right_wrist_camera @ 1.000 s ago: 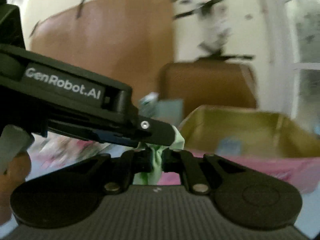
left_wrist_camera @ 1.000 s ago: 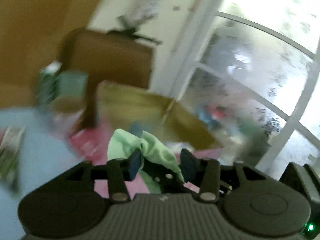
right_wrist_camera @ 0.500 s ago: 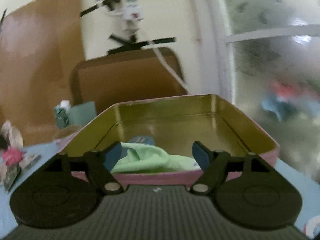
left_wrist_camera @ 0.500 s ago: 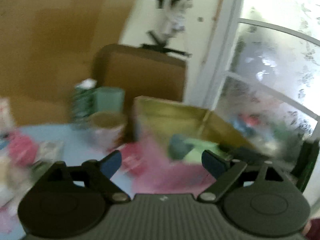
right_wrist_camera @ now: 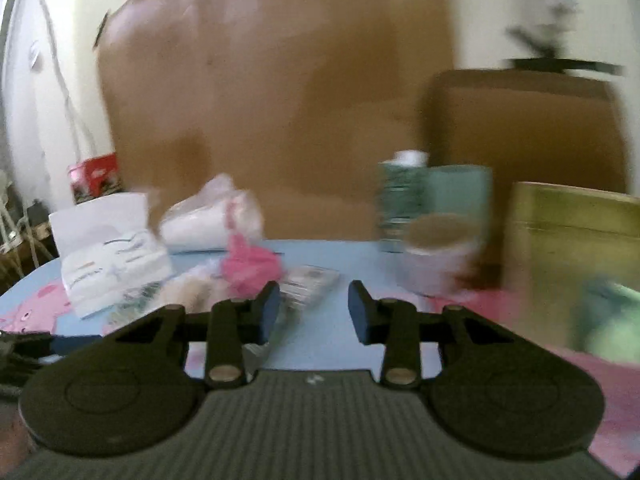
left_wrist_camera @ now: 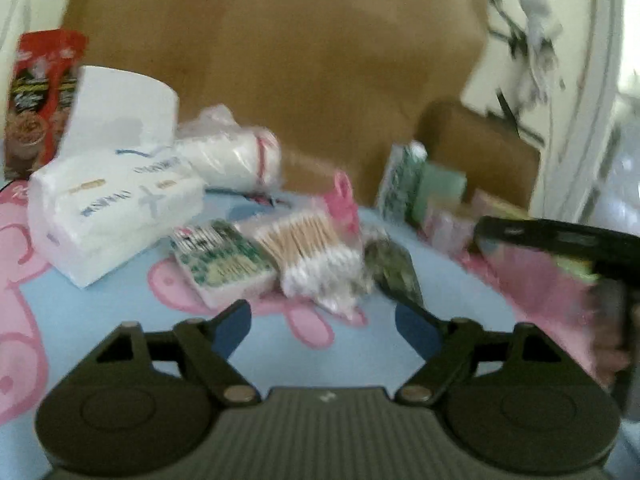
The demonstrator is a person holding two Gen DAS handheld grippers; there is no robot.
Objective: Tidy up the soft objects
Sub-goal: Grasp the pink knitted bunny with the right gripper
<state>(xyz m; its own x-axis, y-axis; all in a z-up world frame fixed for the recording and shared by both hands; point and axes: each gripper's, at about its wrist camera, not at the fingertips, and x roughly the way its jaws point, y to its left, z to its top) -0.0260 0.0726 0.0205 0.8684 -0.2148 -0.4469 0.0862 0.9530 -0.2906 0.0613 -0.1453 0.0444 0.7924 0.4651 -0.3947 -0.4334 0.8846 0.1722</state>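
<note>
My left gripper (left_wrist_camera: 322,326) is open and empty above the blue tablecloth, facing a pile of soft goods: a white tissue pack (left_wrist_camera: 108,208), a bag of cotton pads (left_wrist_camera: 232,156), a cotton-swab bag (left_wrist_camera: 316,256) and a pink item (left_wrist_camera: 342,200). My right gripper (right_wrist_camera: 313,312) is open and empty, facing the same pile, with the tissue pack (right_wrist_camera: 108,256) and the pink item (right_wrist_camera: 248,268) in its view. The green cloth (right_wrist_camera: 608,320) lies blurred inside the gold-lined pink tin (right_wrist_camera: 576,216) at the right.
A green printed packet (left_wrist_camera: 224,260) and a dark green packet (left_wrist_camera: 394,268) lie beside the swabs. A red canister (left_wrist_camera: 40,96) stands far left. A green carton (right_wrist_camera: 404,196) and a paper cup (right_wrist_camera: 440,256) stand beside the tin. Brown cardboard lines the back.
Both grippers let go of the green cloth, which now lies in the tin. Both have opened and swung left toward the pile of soft goods.
</note>
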